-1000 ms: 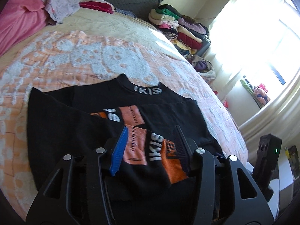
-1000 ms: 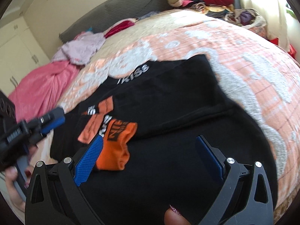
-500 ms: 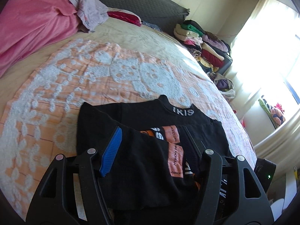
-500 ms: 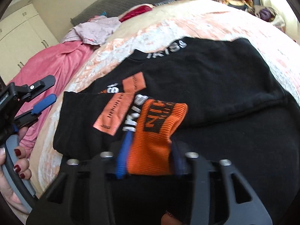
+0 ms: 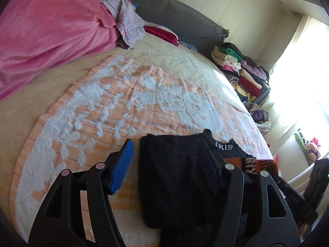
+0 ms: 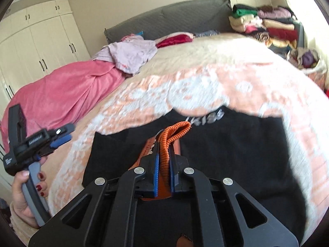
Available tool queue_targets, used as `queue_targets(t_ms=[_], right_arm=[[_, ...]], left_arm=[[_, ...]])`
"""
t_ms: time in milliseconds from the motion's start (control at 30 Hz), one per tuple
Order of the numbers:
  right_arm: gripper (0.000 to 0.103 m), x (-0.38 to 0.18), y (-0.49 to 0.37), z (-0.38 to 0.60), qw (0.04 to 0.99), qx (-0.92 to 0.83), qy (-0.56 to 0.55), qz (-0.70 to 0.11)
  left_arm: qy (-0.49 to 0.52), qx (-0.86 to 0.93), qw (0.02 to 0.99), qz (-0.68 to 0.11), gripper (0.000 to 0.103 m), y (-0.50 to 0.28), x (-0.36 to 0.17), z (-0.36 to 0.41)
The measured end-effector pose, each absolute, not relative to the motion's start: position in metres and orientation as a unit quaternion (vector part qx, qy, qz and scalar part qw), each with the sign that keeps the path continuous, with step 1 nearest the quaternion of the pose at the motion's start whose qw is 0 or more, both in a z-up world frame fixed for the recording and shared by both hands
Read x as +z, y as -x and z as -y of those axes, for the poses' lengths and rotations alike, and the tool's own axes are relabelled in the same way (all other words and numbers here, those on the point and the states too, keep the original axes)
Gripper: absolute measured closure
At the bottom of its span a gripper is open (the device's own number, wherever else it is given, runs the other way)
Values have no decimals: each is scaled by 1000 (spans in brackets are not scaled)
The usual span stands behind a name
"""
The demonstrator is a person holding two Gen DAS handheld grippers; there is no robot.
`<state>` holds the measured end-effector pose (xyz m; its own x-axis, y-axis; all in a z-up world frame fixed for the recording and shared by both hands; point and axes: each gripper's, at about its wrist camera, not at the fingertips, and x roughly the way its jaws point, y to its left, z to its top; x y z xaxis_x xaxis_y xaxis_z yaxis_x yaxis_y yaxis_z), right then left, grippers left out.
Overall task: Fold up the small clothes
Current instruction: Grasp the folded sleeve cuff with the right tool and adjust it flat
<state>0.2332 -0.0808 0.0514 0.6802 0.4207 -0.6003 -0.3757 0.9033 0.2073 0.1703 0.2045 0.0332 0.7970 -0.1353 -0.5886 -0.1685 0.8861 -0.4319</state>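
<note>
We take the black garment [image 6: 230, 144] as our landmark: it lies spread on the orange-and-white bedspread [image 5: 127, 107], its collar with white lettering [image 5: 224, 147] turned toward the grey headboard [image 6: 168, 18], so its long axis runs from us up the bed. In our right wrist view the right gripper [image 6: 163, 160] has its blue pads [image 6: 156, 164] pressed tight on the orange ribbed cuff [image 6: 173, 132] of the sleeve, which stands up in a loop over the middle of the garment, just below the collar. In our left wrist view the left gripper [image 5: 164, 160] has its jaws wide apart with nothing between them; one blue pad [image 5: 122, 164] hangs over the bedspread just left of the garment, the other over the garment's folded black panel [image 5: 170, 177]. Beyond that panel we see a strip of the orange print [image 5: 259, 165]. The pink blanket [image 5: 49, 33] and a lilac cloth [image 6: 131, 55] lie well beyond the collar, toward the headboard, and a stack of folded clothes [image 5: 240, 70] sits off the garment's right side. Half a second ago the left gripper had the printed sleeve between its pads; it has now let go and drawn off to the left, while the right gripper, already closing round the orange cuff then, has lifted it toward the collar.
</note>
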Motion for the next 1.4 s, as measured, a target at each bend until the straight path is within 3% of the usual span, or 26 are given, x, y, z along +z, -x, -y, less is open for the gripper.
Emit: queue_targets(t_ms=[233, 1167, 1400], right_arm=[[96, 61, -253, 125, 935, 151, -9, -321], [96, -3, -254, 177, 926, 86, -19, -366], [89, -3, -254, 184, 931, 50, -9, -363]], left_arm=[[241, 9, 917, -318, 47, -170, 35, -207], [103, -53, 914, -388, 47, -213, -7, -96], [78, -68, 910, -402, 47, -215, -13, -80]])
